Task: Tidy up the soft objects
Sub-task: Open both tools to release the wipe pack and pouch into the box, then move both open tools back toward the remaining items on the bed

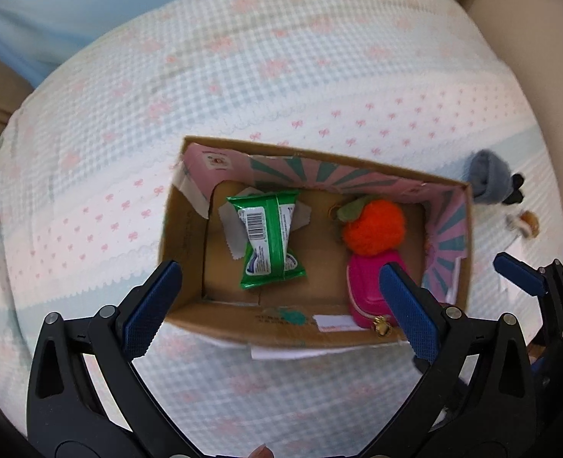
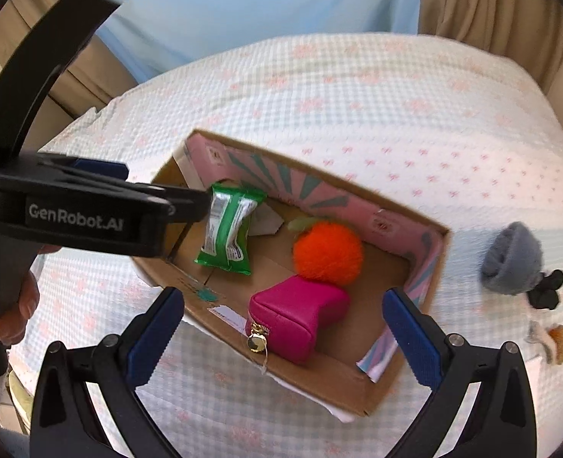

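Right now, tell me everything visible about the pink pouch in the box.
The pink pouch is a small magenta zip case of smooth, leather-like material, with a gold round zipper pull at its near end. It is zipped shut and lies on its side on the floor of the cardboard box, by the near wall. The orange pompom presses against its far end. Neither gripper touches it; the green packet lies apart.

Pouch (image 1: 365,286) partly hidden behind a left finger (image 1: 407,305); small brown item (image 2: 556,337) far right too blurry to identify; barcode text (image 1: 256,225) unreadable.
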